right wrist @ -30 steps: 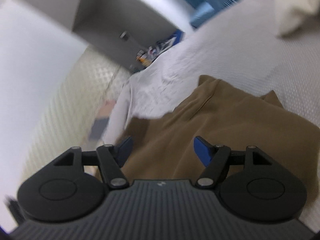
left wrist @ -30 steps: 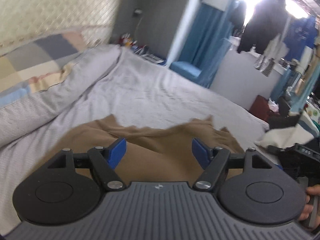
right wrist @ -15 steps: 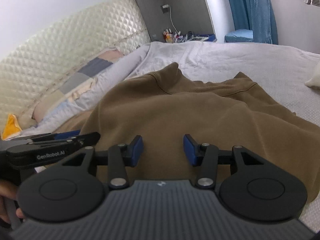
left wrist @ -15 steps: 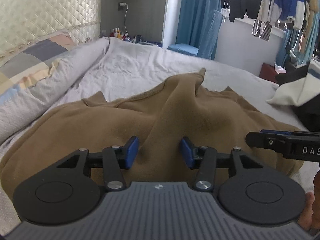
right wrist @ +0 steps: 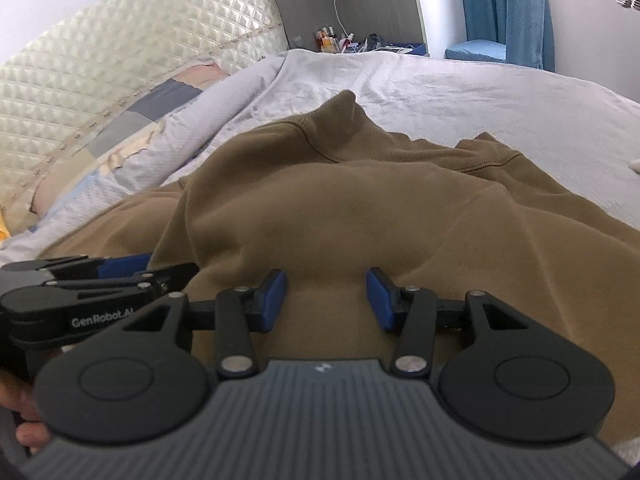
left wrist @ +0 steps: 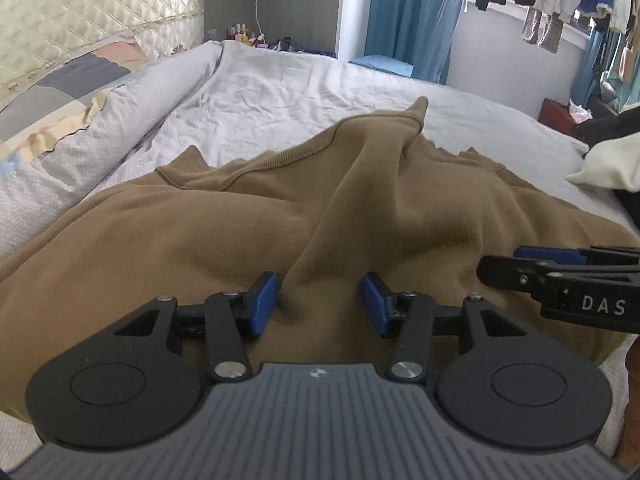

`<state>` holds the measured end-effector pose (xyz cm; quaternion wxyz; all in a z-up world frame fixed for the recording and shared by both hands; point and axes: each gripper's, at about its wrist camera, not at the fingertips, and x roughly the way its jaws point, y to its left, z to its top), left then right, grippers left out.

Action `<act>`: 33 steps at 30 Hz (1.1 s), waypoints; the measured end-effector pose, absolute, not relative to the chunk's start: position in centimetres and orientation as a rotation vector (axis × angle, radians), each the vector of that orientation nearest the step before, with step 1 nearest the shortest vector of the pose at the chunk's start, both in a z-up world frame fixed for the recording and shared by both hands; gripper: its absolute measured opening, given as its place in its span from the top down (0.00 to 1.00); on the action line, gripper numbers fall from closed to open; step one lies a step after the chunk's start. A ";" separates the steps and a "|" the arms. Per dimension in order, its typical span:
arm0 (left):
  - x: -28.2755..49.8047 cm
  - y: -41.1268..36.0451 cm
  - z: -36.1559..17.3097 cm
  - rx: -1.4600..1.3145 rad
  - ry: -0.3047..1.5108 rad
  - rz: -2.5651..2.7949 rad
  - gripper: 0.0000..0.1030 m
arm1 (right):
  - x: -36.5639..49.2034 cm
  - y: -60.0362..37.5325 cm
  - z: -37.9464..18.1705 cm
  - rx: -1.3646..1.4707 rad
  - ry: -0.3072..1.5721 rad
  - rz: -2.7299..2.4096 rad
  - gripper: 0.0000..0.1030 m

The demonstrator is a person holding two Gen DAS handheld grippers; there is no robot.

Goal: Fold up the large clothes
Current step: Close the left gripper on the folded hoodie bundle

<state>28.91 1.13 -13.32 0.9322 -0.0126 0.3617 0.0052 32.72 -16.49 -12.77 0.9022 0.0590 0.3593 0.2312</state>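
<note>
Matt brown knit sweatshirt (left wrist: 240, 232) (seemingly fleece) on textured cotton bedsheet (left wrist: 280, 92).

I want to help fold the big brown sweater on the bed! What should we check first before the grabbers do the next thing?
1. Brown sweater lying on the bed: ok.
2. Sweater spread flat: not ok, it is bunched and rumpled.
3. Left gripper has cloth between its jaws: ok, a ridge sits there.
4. Left pads squeezing the cloth: cannot tell.
5. Right gripper gripping the cloth: cannot tell; its jaws stand apart over the sweater.
6. Grippers clear of each other: ok, side by side, apart.
</note>
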 end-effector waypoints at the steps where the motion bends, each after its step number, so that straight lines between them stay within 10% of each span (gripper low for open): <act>1: 29.2 1.1 -13.5 -0.020 0.742 0.013 0.47 | 33.0 -16.3 -12.9 0.119 0.744 0.475 0.52; 20: 25.2 2.9 -11.2 -0.210 0.636 0.020 0.45 | 29.9 -17.4 -11.5 0.124 0.647 0.468 0.51; 33: 15.6 10.7 -10.5 -0.593 0.624 0.208 0.21 | 28.0 -18.6 -10.7 0.152 0.631 0.435 0.52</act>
